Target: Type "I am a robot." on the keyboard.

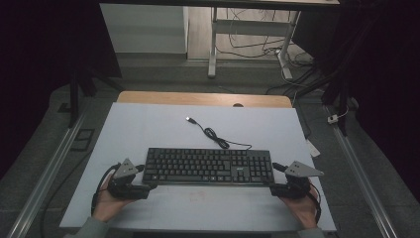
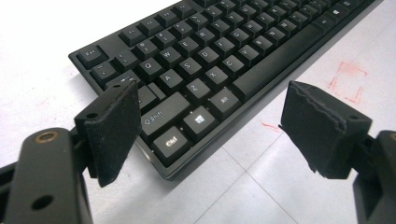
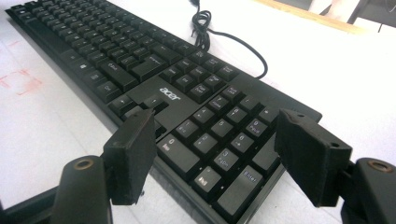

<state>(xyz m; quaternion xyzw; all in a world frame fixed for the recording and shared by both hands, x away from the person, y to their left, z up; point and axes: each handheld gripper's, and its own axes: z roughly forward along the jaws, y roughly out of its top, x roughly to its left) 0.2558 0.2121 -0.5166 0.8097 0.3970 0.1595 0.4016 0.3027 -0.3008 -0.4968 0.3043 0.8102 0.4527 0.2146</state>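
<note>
Poised wide open and empty at either end of the keyboard (image 1: pixel 208 166), left gripper (image 1: pixel 144 184) and right gripper (image 1: pixel 273 184), seemingly for a balanced two-ended lift near the tabletop's (image 1: pixel 148 124) front edge.

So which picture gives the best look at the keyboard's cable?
The high view: the cable runs whole from the keyboard through a small coil to its plug. The right gripper view shows the coil and one loop. The left gripper view has keys alone.
</note>
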